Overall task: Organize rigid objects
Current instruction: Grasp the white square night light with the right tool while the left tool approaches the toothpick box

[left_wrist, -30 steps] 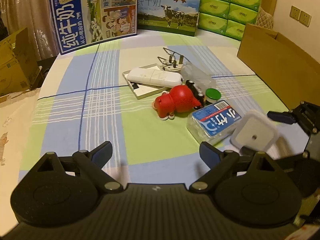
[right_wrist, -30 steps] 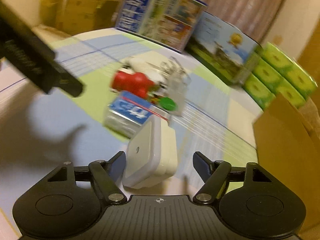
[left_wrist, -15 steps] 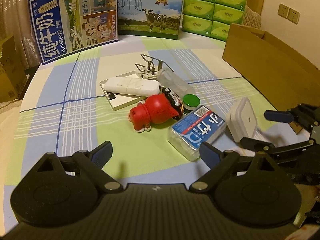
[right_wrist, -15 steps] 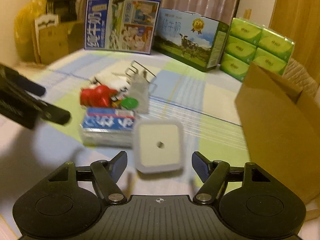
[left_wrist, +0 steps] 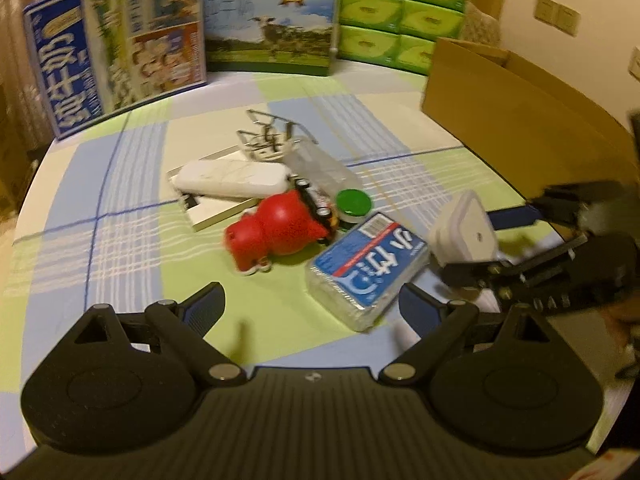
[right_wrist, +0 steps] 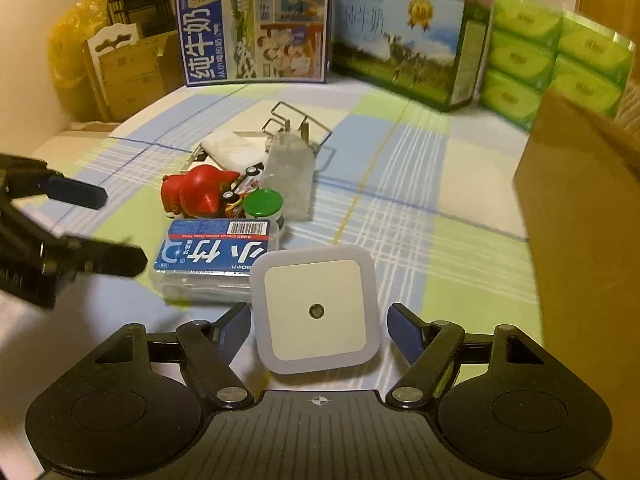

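A white square night light (right_wrist: 316,310) stands between the open fingers of my right gripper (right_wrist: 320,330), with a small gap on each side; it also shows in the left wrist view (left_wrist: 466,232). Beside it lies a blue-labelled clear box (right_wrist: 214,260) (left_wrist: 366,268). Behind are a red toy figure (left_wrist: 276,232), a green-lidded jar (left_wrist: 352,202), a clear bottle (left_wrist: 320,168), a white case (left_wrist: 232,178) on a flat white box, and a wire rack (left_wrist: 272,136). My left gripper (left_wrist: 310,306) is open and empty, low in front of the pile.
An open cardboard box (left_wrist: 520,116) stands at the right of the checked tablecloth (left_wrist: 120,240). Milk cartons (left_wrist: 120,44) and green tissue packs (left_wrist: 400,12) line the back edge. Brown boxes (right_wrist: 128,68) stand beyond the table's left side.
The right gripper has swung round and moved in, so the night light now sits between its fingers. The left gripper has dropped and shifted right toward the pile.
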Available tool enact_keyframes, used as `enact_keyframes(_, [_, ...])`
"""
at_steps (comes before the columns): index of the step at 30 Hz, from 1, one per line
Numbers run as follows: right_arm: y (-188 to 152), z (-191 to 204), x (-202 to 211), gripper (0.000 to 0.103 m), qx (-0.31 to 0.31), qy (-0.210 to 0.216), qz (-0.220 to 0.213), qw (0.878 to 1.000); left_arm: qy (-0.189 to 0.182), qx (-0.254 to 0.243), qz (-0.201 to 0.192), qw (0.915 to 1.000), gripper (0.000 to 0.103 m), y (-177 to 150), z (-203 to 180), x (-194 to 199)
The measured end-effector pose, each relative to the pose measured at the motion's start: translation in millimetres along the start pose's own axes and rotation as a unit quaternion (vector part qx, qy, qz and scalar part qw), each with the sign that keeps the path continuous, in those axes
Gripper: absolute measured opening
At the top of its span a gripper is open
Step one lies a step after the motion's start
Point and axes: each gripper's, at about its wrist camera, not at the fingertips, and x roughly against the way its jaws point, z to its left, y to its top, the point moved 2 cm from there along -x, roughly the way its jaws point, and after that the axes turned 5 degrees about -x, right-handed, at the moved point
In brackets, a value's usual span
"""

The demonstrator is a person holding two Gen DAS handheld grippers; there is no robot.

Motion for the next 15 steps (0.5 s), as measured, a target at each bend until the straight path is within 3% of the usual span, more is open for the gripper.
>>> enact_keyframes(3, [5.0, -11.0, -1.5, 0.063, -0.027, 0.026, 0.011, 0.999, -0.006, -0.044, -0.001, 0.9990, 0.092, 0.8, -11.7, -3.3])
enact_keyframes(9, [10.0, -24.8, 20.5, 0.062, -0.031, -0.006, -0.003, 0.999, -0.006, -0.142, -0.007, 0.9898, 0.091, 0.5, -36.7, -17.8])
enact_keyframes(15, [5.4, -35.9, 22.0, 0.062, -0.051, -0.012, -0.001, 0.999, -0.020, -0.145, -0.002, 0.9893, 0.086, 10.3, -37.7, -40.8])
